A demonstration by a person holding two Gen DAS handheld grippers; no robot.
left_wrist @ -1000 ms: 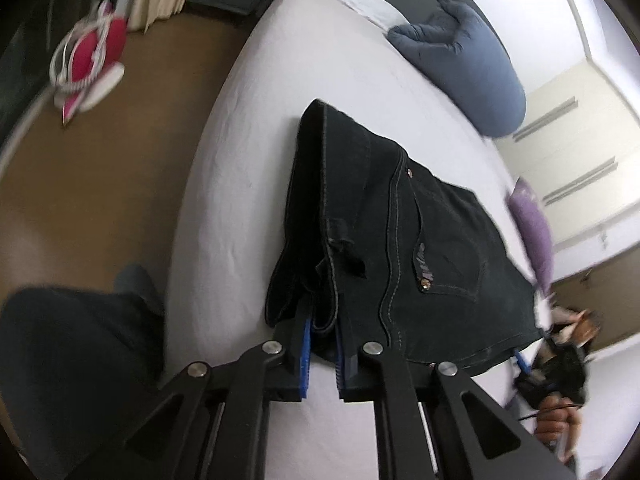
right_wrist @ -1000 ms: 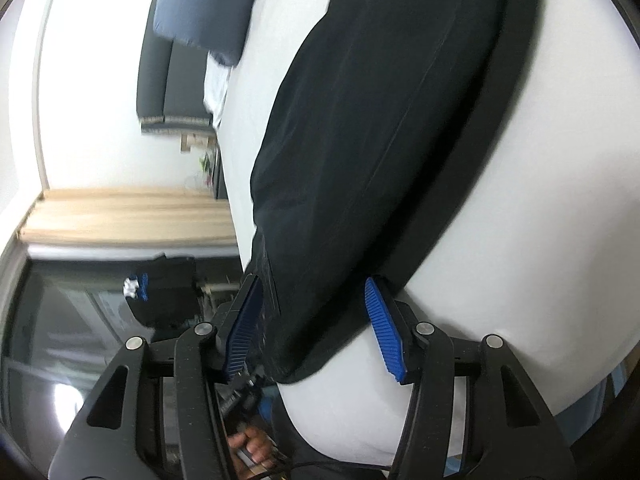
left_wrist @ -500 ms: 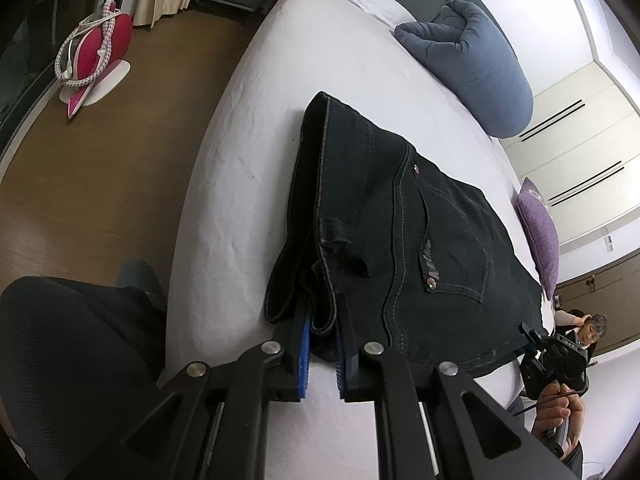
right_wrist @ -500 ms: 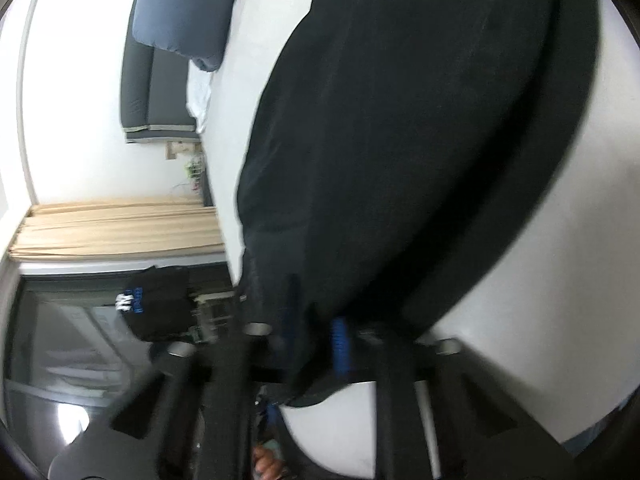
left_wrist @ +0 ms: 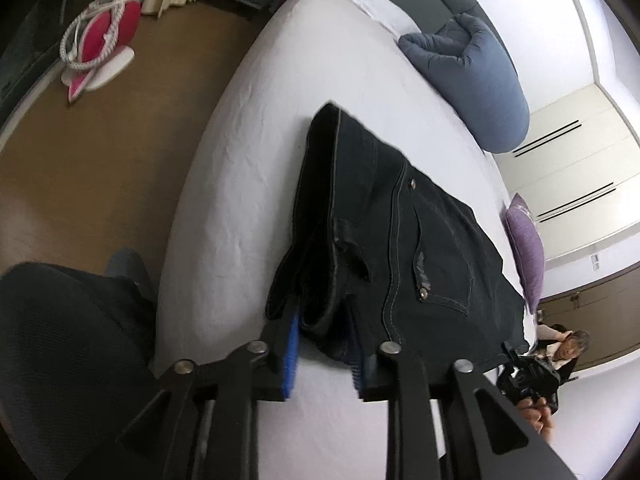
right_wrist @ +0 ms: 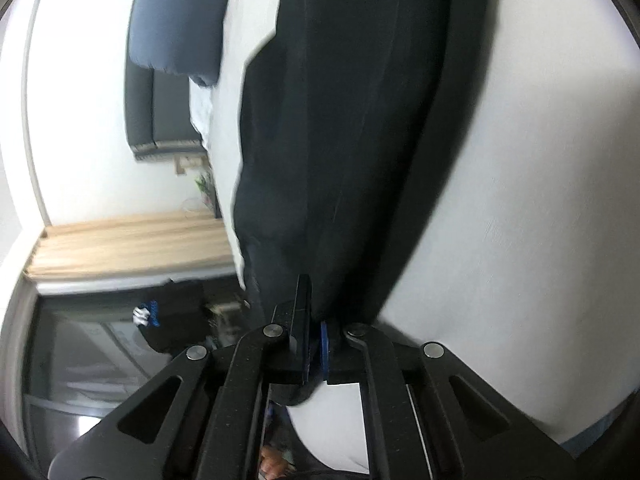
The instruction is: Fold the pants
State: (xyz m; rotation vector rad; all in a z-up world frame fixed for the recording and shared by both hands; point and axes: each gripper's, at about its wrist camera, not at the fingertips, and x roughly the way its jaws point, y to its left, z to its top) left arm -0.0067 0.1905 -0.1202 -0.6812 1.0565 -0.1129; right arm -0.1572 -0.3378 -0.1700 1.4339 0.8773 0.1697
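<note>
Dark denim pants (left_wrist: 400, 240) lie folded on the white bed (left_wrist: 240, 160), waistband and back pocket facing the left wrist view. My left gripper (left_wrist: 324, 320) sits at the near waistband corner. Its jaws are opening, the blue pads (left_wrist: 291, 344) stand apart, and the bunched waistband lies loosely between them. In the right wrist view the pants (right_wrist: 352, 120) stretch away as a long dark strip. My right gripper (right_wrist: 316, 336) is shut on their near edge, with cloth pinched between the pads.
A blue bolster pillow (left_wrist: 472, 80) and a purple cushion (left_wrist: 524, 248) lie on the far side of the bed. Wooden floor (left_wrist: 100, 160) with a pink and white object (left_wrist: 100, 40) lies left. A person (left_wrist: 560, 352) holding a camera stands at the lower right.
The left pads, pressed on the waistband before, have parted. The right gripper, open around the pants' edge a second ago, has closed on it and dropped slightly.
</note>
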